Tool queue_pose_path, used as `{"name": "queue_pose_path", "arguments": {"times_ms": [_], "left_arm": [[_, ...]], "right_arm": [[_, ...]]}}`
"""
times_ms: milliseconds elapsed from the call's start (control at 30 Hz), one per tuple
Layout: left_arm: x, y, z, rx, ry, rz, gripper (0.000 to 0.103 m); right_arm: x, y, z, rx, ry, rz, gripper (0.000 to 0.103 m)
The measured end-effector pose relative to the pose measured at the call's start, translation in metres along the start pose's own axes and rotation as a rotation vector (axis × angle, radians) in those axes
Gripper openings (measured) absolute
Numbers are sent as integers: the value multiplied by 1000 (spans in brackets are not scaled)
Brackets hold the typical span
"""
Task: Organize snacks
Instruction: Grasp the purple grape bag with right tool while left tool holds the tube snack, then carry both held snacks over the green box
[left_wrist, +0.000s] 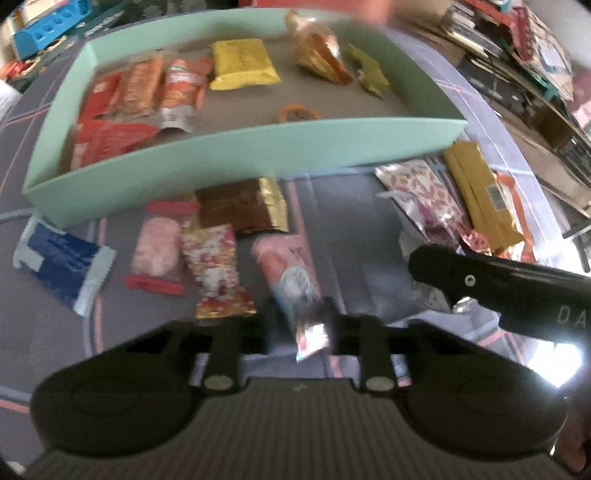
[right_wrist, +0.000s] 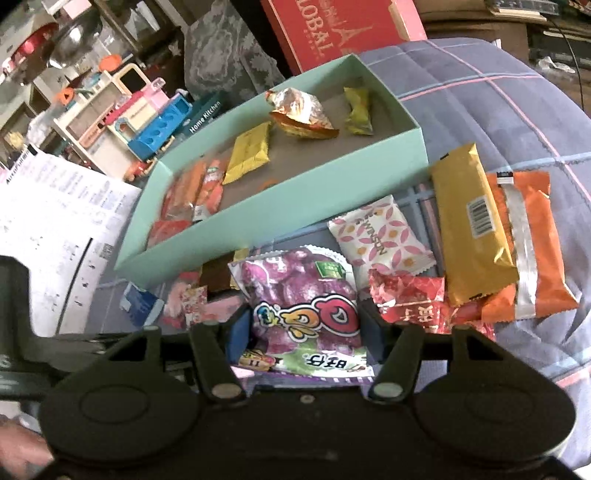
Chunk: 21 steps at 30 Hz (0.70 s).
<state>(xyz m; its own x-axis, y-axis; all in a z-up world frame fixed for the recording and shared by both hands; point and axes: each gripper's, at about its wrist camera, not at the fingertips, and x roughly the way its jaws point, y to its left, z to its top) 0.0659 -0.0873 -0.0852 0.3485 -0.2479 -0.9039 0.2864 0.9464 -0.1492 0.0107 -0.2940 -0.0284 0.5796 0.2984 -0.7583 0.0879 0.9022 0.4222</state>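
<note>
From the left wrist, my left hand-held gripper (left_wrist: 317, 326) is clenched on the crimped end of a pink packet (left_wrist: 288, 273) lying on the checked cloth (left_wrist: 354, 236) just short of the teal box (left_wrist: 240, 147). Held only by that thin seam, it could slip out on the lift. From the right wrist, my right hand-held gripper (right_wrist: 304, 328) is grasping a purple bag (right_wrist: 301, 295) across its width, above the loose snacks. The puffy bag may squirm free, and both arms heading for the box could collide.
</note>
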Motion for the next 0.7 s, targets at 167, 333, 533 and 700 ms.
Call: {"name": "queue_pose_path", "arguments": {"times_ms": [167, 333, 533, 700], "left_arm": [[-10, -6, 1, 50, -25, 23, 10], [-21, 0, 3, 47, -53, 20, 10], [-38, 6, 3, 39, -99, -1, 10], [-55, 14, 12, 17, -148, -12, 10]], "right_arm": [[-4, -4, -5, 22, -6, 35, 60], [-8, 0, -5, 25, -18, 53, 59], [-16, 4, 1, 46, -33, 72, 60], [-21, 14, 13, 21, -57, 77, 59]]}}
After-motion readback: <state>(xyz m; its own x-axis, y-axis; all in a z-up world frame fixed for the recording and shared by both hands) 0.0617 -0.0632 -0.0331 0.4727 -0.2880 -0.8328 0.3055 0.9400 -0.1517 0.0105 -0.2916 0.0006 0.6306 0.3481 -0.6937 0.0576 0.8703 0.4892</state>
